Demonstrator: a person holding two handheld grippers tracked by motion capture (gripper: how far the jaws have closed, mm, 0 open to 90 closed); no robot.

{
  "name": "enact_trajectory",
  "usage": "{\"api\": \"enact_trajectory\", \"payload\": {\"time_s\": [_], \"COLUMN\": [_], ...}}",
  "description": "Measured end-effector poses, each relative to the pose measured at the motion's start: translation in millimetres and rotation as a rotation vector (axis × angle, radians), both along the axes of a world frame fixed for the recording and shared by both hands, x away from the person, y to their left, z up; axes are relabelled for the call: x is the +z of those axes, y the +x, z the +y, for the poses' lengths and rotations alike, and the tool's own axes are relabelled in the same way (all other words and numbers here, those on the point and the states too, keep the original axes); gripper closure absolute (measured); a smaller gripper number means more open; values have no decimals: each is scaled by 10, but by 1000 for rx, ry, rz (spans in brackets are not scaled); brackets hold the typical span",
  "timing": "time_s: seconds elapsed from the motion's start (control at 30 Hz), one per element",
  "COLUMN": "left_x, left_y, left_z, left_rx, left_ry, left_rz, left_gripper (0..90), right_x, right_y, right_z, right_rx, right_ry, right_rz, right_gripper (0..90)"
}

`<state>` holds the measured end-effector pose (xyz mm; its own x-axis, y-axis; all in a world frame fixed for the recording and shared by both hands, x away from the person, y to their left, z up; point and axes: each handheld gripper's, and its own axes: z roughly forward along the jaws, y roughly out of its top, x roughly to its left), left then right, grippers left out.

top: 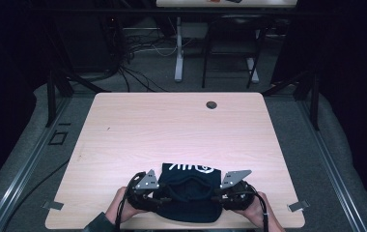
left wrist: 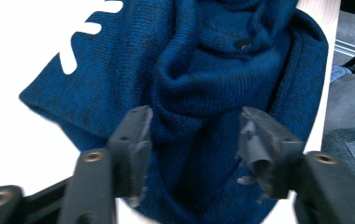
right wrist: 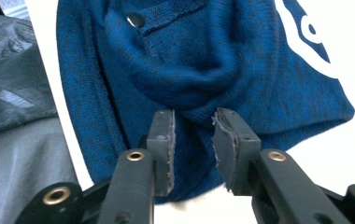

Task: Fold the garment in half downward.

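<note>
With both tools, left (top: 158,197) and right (top: 218,193), parted, the sweater (top: 189,193) could be snagged when lifted.

Dim room around a lit surface (top: 172,130); in both gripper views the surface beside each claw glares white, edges slightly soft
</note>
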<state>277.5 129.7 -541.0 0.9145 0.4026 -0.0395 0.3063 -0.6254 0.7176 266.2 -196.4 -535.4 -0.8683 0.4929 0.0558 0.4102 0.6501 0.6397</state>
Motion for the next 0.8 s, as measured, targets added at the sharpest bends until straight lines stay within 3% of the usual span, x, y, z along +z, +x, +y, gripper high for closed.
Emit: {"api": "enact_trajectory", "payload": {"time_s": [0.1,0.17,0.27,0.3,0.37,0.53,0.8], "left_x": [86,154,262,262,275,164,-18], "left_y": [-8,22,148,148,294,471,446], "left_z": [72,99,75,75,16,-138,-258], "left_rx": [20,38,86,86,134,187,156], "left_ry": [-11,-16,-14,-14,-22,14,70], "left_rz": [-15,-38,-88,-88,-109,-114,-93], "left_gripper": [373,364,357,355,350,328,282], "right_x": [41,128,202,202,239,209,34], "right_y": [-16,4,66,66,167,324,349], "right_z": [-55,-113,-97,-97,-38,96,198], "right_rx": [-13,-43,-78,-78,-111,-161,-161], "right_ry": [17,56,78,78,96,101,41], "right_rz": [-6,-24,-54,-54,-70,-74,-35], "right_gripper": [664,656,645,645,630,599,578]}}
